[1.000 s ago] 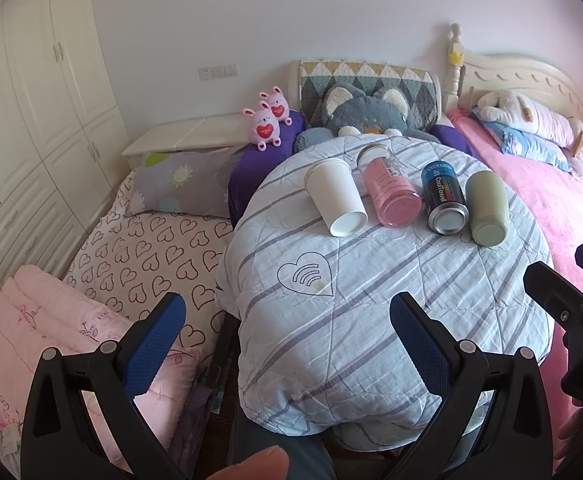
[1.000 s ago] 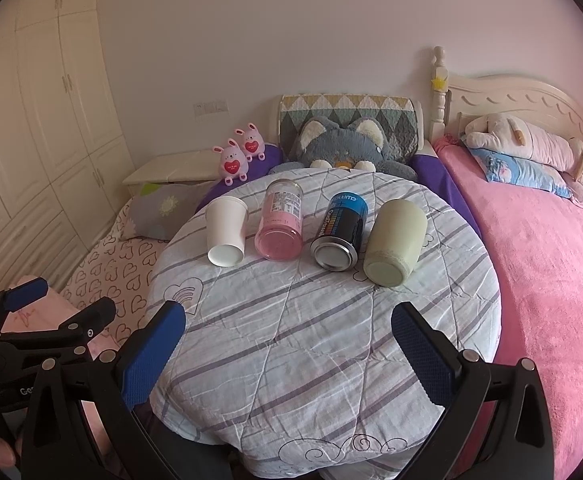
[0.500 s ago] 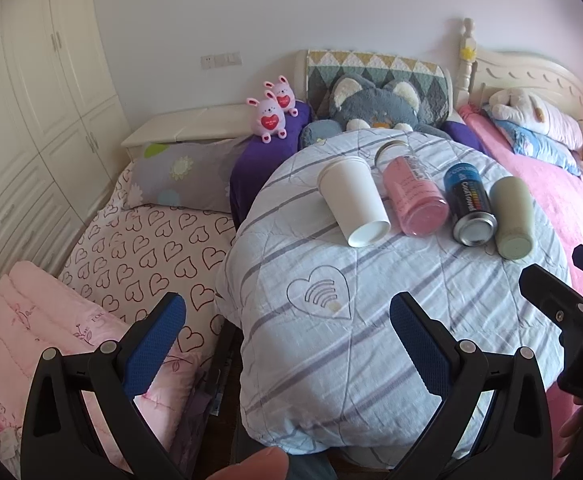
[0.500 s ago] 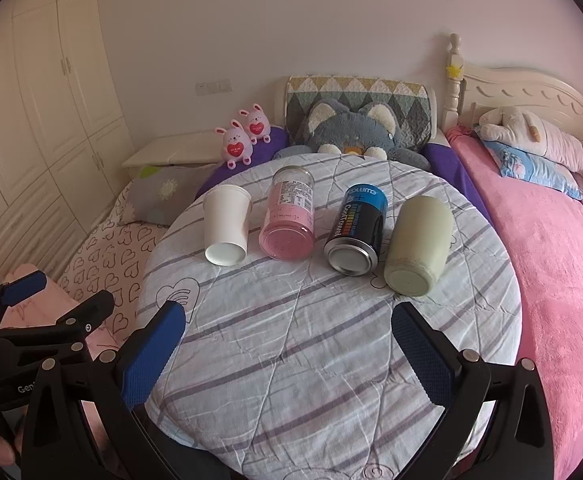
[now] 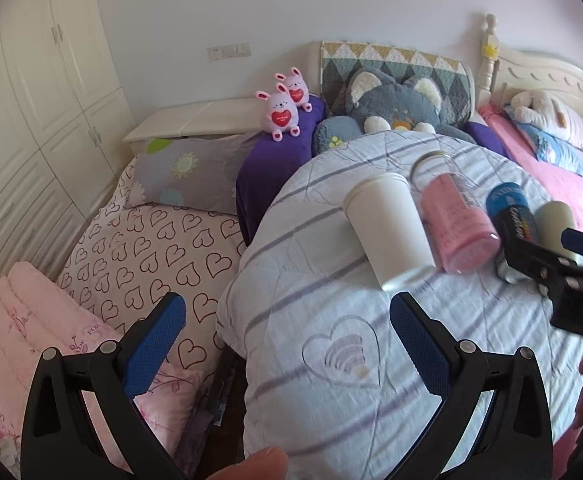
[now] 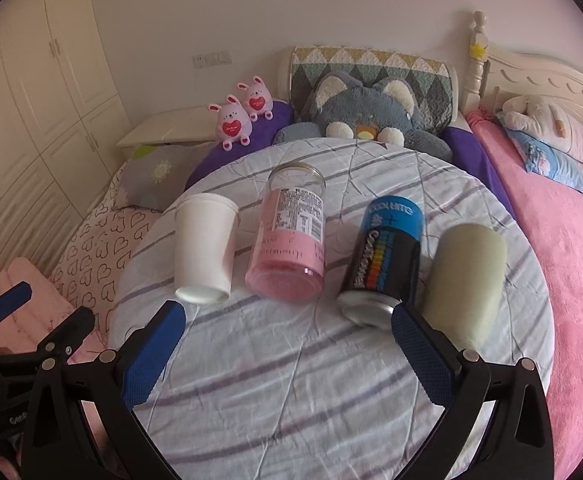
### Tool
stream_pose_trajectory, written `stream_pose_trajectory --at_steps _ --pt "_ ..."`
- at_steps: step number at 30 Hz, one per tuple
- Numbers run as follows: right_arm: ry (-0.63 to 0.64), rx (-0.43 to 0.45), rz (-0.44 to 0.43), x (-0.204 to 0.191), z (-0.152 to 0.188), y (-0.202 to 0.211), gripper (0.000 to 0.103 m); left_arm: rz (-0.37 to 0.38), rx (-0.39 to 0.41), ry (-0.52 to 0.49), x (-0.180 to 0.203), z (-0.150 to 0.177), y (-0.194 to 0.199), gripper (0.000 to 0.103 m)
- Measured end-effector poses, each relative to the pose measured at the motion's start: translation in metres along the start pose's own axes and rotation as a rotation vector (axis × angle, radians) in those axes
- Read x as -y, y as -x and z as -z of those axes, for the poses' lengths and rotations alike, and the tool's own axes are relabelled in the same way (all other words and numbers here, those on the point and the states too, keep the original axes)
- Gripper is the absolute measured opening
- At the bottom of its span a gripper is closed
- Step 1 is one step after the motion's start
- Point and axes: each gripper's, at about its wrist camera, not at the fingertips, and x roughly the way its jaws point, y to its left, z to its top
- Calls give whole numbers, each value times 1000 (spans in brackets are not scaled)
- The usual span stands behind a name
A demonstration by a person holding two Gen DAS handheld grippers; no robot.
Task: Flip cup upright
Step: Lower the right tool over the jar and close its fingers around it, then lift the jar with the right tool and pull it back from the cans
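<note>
A white paper cup lies on its side on the round table with the striped cloth, base toward me; it also shows in the left wrist view. Beside it lie a pink jar, a dark can and a pale green cup, all on their sides. My right gripper is open and empty, just short of the jar and can. My left gripper is open and empty, near the table's left edge, below and left of the white cup.
A bed with a heart-print sheet lies left of the table, a pink bed to the right. Plush toys and pillows sit behind the table. Wardrobe doors line the left wall.
Both grippers have moved forward toward the row of containers, which look larger and closer. The left view has swung left. Both stay open.
</note>
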Motion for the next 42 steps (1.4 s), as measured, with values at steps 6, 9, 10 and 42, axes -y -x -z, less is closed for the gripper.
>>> stream_pose_trajectory --at_steps 6,9,10,42 --pt "9 -81 11 3 -33 -48 103 -1 -20 13 -1 -17 -30 103" --pt "11 -116 -5 5 -45 -69 103 -2 -36 18 -2 -22 -45 103" --pt "10 -127 -6 6 -49 -75 103 -3 -42 19 -2 -23 -50 103" --pt "126 -197 62 -4 -61 -119 75 -9 -67 31 -9 -20 -61 103"
